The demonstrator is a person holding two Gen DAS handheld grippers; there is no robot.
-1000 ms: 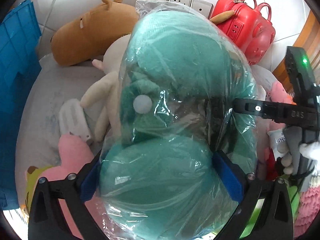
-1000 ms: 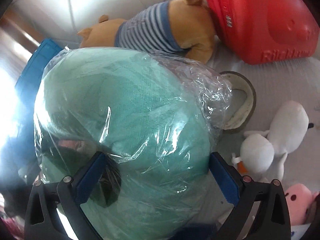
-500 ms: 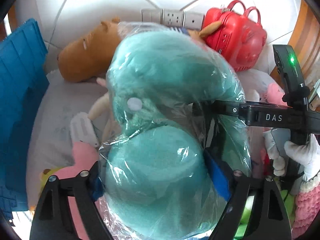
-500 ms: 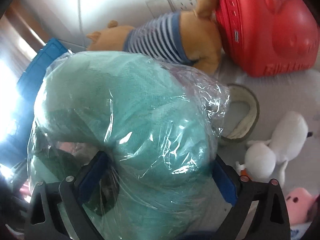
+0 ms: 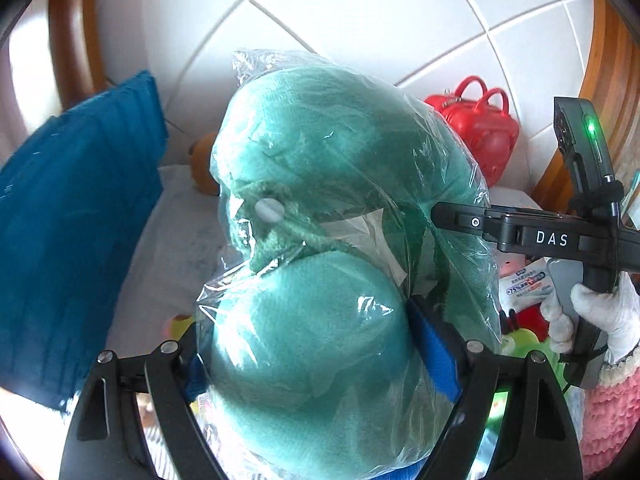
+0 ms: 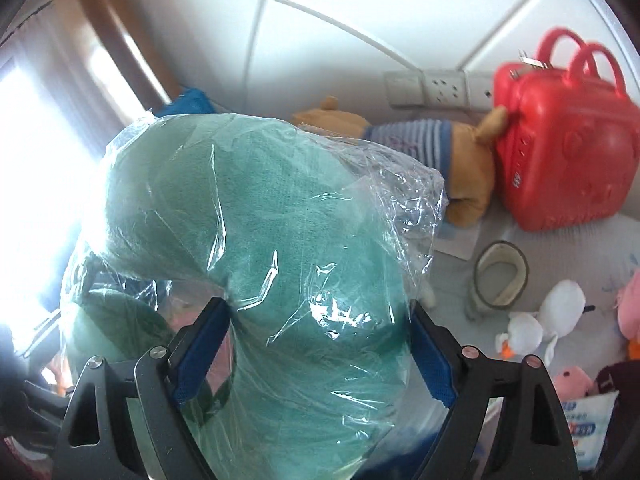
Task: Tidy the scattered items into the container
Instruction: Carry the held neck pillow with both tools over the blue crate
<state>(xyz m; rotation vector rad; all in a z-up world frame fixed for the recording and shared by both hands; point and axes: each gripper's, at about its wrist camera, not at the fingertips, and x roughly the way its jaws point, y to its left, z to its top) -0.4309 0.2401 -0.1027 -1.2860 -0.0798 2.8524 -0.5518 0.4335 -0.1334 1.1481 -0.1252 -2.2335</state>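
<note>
Through my left wrist camera, the left gripper (image 5: 316, 356) has its jaws clamped on one lobe of a teal neck pillow (image 5: 332, 208) sealed in a clear plastic bag, the blue pads pressed into the plush on both sides. The pillow fills the middle of the view and is lifted off the surface (image 5: 176, 240), its other lobe arching up toward the white tiled wall (image 5: 360, 20). To my left stands the blue crate (image 5: 76, 216), its ribbed wall close beside the pillow. On the right I see the right gripper (image 5: 456, 216) reaching in from the side, held by a white-gloved hand (image 5: 600, 312), its tip pressed against the bagged pillow. Behind it sits a red toy suitcase (image 5: 480, 136), and lower right a wet-wipes packet (image 5: 528, 284) and a pink knitted item (image 5: 608, 412). Through my right wrist camera, the right gripper (image 6: 316, 356) is likewise clamped on the pillow (image 6: 256, 216), its blue pads squeezing the plastic-wrapped curve from either side. Past the pillow, a brown plush bear in a striped shirt (image 6: 424, 148) lies against the red suitcase (image 6: 564, 148), below a row of wall sockets (image 6: 436, 88). On the pale surface (image 6: 560, 248) to the right lie a round cream-rimmed item (image 6: 500, 276), a white plush duck (image 6: 548, 320) and a small pink plush (image 6: 572, 380). A corner of the blue crate (image 6: 192, 100) shows just above the pillow.
</note>
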